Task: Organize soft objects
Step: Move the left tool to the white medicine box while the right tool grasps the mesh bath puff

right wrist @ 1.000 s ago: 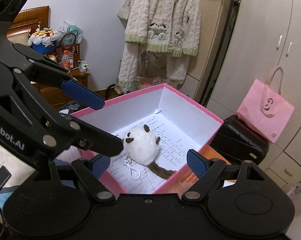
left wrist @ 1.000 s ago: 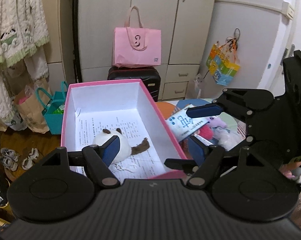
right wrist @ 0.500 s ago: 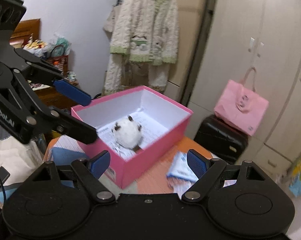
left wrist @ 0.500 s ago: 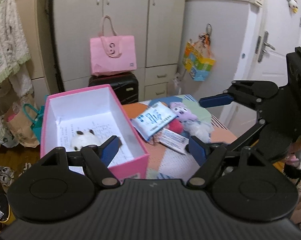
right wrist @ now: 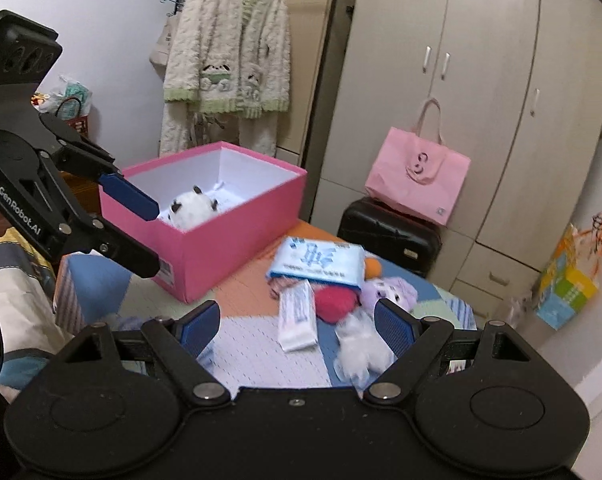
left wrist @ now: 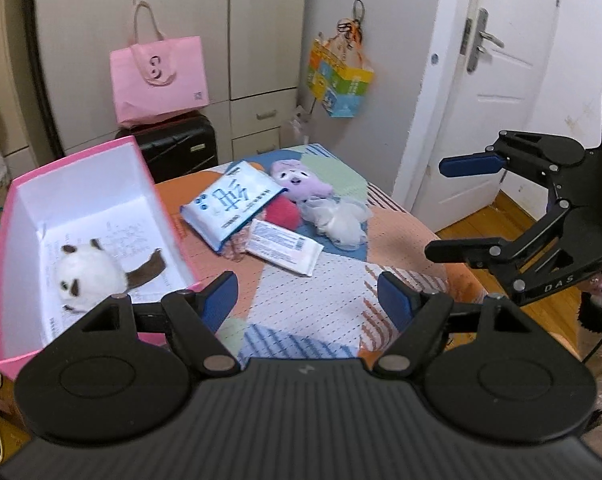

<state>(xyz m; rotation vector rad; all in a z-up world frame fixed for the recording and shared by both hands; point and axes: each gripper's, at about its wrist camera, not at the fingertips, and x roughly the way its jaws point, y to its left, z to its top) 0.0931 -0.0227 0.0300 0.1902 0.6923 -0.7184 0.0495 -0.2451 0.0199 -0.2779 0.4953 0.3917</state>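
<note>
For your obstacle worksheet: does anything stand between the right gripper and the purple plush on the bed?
Nothing visible does. The right gripper is open above the bedspread, and the purple plush lies just ahead. The white fluffy toy lies nearer the gripper, beside the plush, while the blue tissue pack lies behind.

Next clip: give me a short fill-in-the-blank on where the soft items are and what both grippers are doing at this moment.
1. The white plush lies inside the ____ box.
2. The blue tissue pack rests partly on a ____ plush.
3. The left gripper and the right gripper both have their jaws ____ and hold nothing.
4. The pink tote bag stands on a black ____.

Answers: pink; purple; open; suitcase
</note>
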